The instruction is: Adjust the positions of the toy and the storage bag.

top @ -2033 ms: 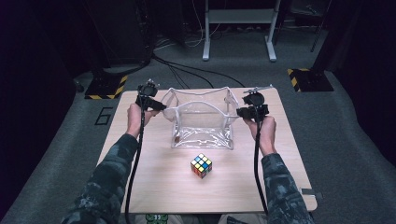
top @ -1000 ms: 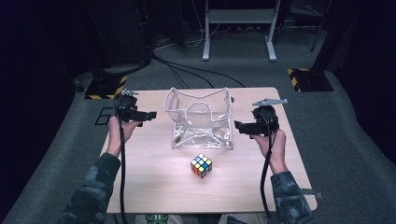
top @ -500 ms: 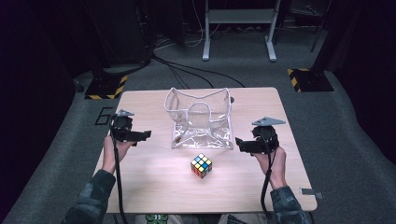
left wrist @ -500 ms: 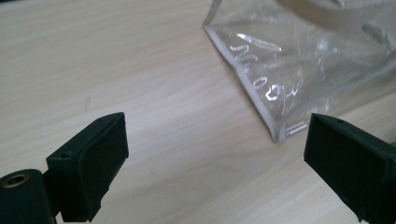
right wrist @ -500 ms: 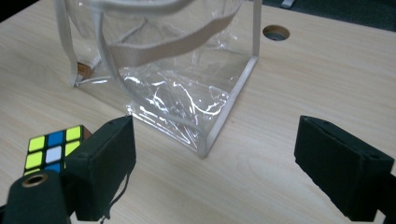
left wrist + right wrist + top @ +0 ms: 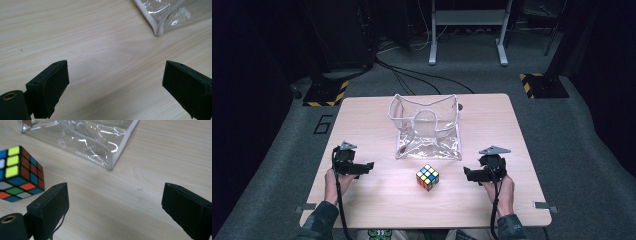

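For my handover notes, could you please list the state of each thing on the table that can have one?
Clear bag: mouth open, standing, nothing inside.
Puzzle cube: scrambled, resting free on the table.
Left tool: open, holding nothing.
Right tool: open, holding nothing.

Table [image 6: 377,120] brightly lit, surroundings dark; glare on pouch [image 6: 95,142].

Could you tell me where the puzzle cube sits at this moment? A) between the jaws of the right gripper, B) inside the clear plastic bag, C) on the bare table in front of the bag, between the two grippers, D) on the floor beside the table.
C: the puzzle cube rests on the wooden table just in front of the clear plastic bag, with the left gripper and right gripper on either side, both open and apart from it.
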Available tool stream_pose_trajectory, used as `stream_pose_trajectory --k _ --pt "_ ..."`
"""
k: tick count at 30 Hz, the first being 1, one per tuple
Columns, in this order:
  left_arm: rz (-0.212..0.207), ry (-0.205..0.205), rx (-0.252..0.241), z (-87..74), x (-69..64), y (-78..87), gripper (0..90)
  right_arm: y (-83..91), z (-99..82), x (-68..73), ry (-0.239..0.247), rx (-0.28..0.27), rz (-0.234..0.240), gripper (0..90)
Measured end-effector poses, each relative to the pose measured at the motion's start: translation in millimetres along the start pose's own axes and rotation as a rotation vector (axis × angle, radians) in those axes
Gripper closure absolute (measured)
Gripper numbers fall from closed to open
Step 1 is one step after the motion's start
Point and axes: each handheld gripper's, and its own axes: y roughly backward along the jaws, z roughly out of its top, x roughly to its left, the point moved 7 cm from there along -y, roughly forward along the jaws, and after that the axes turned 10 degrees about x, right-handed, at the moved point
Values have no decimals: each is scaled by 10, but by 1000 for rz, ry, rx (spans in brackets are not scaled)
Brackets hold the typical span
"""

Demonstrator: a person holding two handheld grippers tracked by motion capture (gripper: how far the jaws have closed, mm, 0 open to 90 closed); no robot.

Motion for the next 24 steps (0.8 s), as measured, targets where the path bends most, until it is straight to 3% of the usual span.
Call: stream_pose_trajectory --k 12,19,22,24 --pt "8 13 4 -273 -20 -145 76 -260 -315 -44 -31 31 -23 55" --pt "65 27 -50 -380 20 -201 71 -393 -433 -81 -31 54 -46 54" --pt "73 43 -47 -433 36 -247 63 -408 -470 -101 -33 36 -72 49" --pt "91 42 -71 -452 45 -257 56 -408 -488 -111 -30 21 -86 47"
